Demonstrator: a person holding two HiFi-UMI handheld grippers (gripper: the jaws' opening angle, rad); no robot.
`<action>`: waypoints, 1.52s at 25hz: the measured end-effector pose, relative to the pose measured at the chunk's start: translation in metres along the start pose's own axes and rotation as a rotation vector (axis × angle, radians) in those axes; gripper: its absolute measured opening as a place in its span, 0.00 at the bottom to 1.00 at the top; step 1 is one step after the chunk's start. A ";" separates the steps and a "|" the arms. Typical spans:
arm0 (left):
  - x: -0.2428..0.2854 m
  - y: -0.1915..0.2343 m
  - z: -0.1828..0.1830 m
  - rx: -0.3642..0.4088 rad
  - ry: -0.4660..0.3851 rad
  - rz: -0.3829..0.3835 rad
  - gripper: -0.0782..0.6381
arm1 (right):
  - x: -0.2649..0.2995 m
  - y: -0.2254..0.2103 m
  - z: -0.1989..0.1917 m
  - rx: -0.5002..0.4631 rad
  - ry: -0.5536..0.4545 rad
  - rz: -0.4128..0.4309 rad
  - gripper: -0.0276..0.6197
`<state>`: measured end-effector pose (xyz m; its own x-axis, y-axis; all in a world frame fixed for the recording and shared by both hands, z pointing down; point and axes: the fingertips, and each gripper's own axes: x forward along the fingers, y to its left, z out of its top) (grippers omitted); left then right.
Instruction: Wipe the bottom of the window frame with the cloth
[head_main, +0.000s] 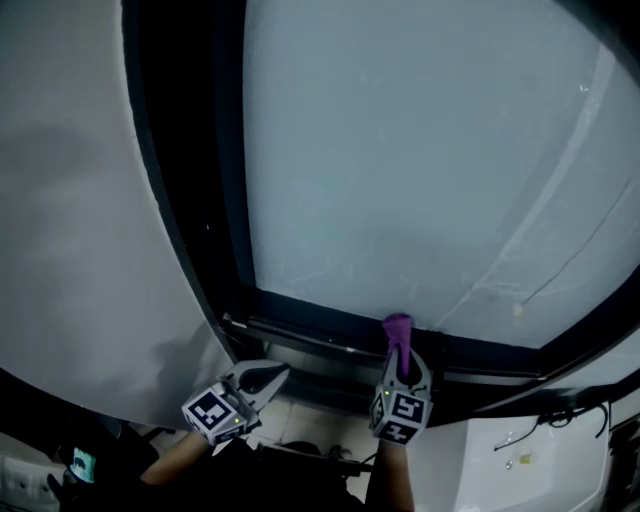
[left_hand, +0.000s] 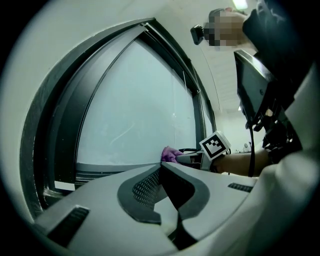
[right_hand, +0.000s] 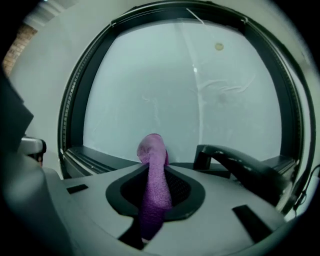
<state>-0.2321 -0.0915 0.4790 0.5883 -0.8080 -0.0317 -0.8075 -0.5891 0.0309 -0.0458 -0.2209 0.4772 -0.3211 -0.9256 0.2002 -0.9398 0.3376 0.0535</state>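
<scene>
Cloth (right_hand: 152, 175): purple and rolled into a narrow wad. We find it pinched between the jaws of the right claw (head_main: 401, 360), with its rounded end standing out beyond the tips.

Right claw: clamped on the cloth, jaws aimed at the bottom rail (head_main: 320, 335) of the window frame. We judge the wad is held end-on so that its tip can work into the rail's grooves.

Contact: the cloth's end lies at the rail, just ahead of the tips (whether it touches, we cannot tell).

Bottom rail: dark and grooved, directly ahead of the right claw and running off to its left. We take it that wiping is about to start or has barely begun.

Left claw (head_main: 272, 377): jaws together on nothing, left of the right claw and near the same rail. We judge it is kept aside to leave the stroke free.

Glass pane (head_main: 400, 150): pale and streaked, beyond the cloth.

Handle (right_hand: 240, 162): dark, just right of the right claw's jaws.
</scene>
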 end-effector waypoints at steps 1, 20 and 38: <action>0.001 -0.002 0.000 0.002 0.003 -0.007 0.10 | -0.001 -0.002 -0.001 0.036 -0.010 -0.001 0.15; 0.050 -0.040 0.018 -0.008 -0.036 -0.062 0.10 | -0.025 -0.053 -0.019 0.116 -0.040 0.065 0.15; 0.120 -0.090 0.029 -0.015 -0.085 0.065 0.10 | -0.018 -0.096 -0.001 -0.423 0.015 0.287 0.15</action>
<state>-0.0902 -0.1349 0.4439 0.5280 -0.8415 -0.1141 -0.8428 -0.5357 0.0508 0.0508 -0.2363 0.4696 -0.5549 -0.7839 0.2787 -0.6830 0.6205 0.3853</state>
